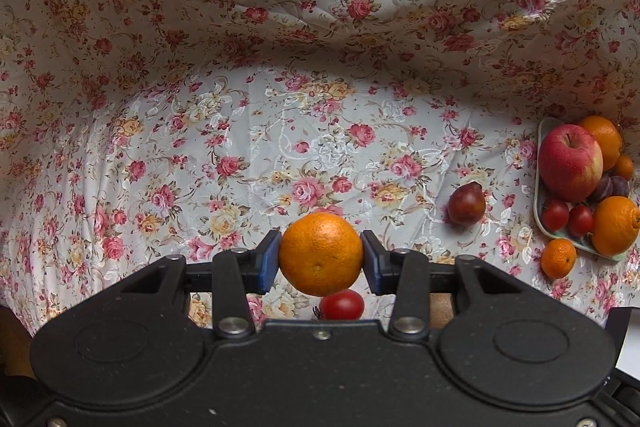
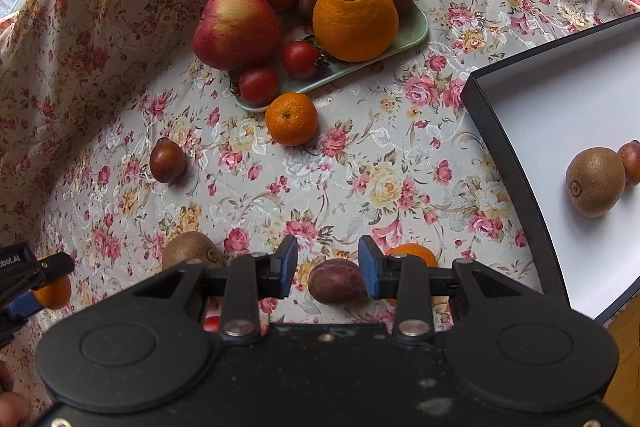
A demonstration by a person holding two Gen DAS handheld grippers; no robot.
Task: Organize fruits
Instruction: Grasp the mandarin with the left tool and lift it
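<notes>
Right, we're looking along our left gripper and its blue pads are clamped on both sides of a small mandarin, lifted clear of the floral tablecloth. Just below it a cherry tomato sits on the cloth. Off to the right a dark plum lies alone, and beyond it the pale green tray is heaped with a red apple, oranges and tomatoes, with another mandarin just beside its near corner.

Over on our right gripper, the jaws stand apart, pointing down, with a purple plum on the cloth between the pads; the right pad looks close against it, the left pad clearly off it. A kiwi peeks out to the left, an orange fruit behind the right finger. At the right edge the dark-rimmed white box already holds a kiwi and a plum.
</notes>
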